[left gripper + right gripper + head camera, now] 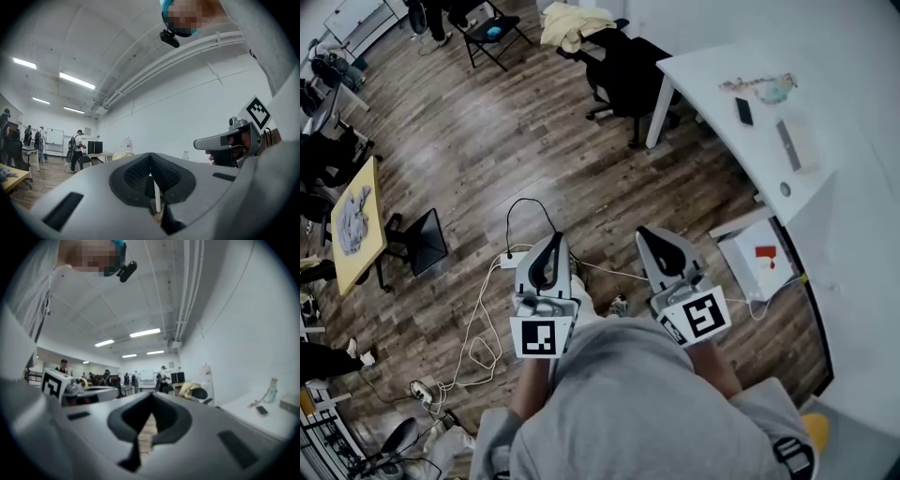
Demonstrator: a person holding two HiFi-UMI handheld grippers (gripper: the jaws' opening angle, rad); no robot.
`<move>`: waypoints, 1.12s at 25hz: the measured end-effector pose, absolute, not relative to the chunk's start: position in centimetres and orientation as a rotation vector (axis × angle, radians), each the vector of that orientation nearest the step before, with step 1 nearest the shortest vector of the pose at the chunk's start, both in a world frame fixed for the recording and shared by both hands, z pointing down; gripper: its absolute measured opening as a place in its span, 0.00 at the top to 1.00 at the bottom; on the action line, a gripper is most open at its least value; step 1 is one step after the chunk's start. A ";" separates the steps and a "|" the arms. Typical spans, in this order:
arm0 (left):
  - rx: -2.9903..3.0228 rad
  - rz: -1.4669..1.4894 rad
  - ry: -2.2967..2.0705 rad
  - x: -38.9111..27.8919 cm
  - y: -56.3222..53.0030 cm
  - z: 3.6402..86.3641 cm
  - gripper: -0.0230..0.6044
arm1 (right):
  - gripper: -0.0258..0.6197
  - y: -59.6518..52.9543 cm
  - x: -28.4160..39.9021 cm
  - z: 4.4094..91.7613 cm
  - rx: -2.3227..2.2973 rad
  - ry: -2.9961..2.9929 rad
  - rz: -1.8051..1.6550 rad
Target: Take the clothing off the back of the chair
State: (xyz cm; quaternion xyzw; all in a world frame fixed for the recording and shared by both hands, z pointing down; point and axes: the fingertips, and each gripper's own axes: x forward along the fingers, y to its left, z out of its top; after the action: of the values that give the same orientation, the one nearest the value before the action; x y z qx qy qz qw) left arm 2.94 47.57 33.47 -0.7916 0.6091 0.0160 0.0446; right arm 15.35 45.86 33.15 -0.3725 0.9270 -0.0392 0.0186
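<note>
Both of your grippers are held level just ahead of your grey sweatshirt [628, 403], side by side and a little apart. Your left gripper [551, 242] has its jaws closed together with nothing between them. Your right gripper [654, 236] likewise shows its jaws meeting at the tips, and it is empty.

Below them spreads the wooden floor [487, 159]. A white table [712, 84] curves along your right side. At its far end stands a black office chair [628, 70], well apart from both grippers. The pale yellow clothing [567, 26] lies bunched over that chair's back, untouched; both gripper views show it small in the distance, beyond the closed jaws.

Far to your left is a small yellow table [366, 183] with a grey cloth [353, 217] lying on it. A white box [741, 258] with a red mark sits on the floor by the white table's near edge, to the right of your right gripper. A white cable [478, 347] loops across the floor to the left of your left gripper, and a black cable [530, 202] arcs just ahead of it. A dark phone [744, 111] lies on the white table.
</note>
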 end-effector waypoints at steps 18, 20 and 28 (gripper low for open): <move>-2.505 0.044 1.810 -6.2 35.7 34.1 0.91 | 0.91 35.8 6.4 33.8 -1.221 2.891 -0.152; -2.520 0.047 1.795 -7.0 34.6 34.0 0.91 | 0.91 34.8 5.4 33.8 -1.237 2.884 -0.156; -2.526 0.043 1.768 -12.2 30.6 33.8 0.91 | 0.91 30.6 0.6 33.4 -1.280 2.865 -0.122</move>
State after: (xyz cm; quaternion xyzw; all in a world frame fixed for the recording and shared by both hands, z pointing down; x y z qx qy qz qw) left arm -12.22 30.63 33.79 -0.8188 0.5732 0.0140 0.0291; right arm 0.62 30.64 33.38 -0.4077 0.9123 -0.0388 0.0007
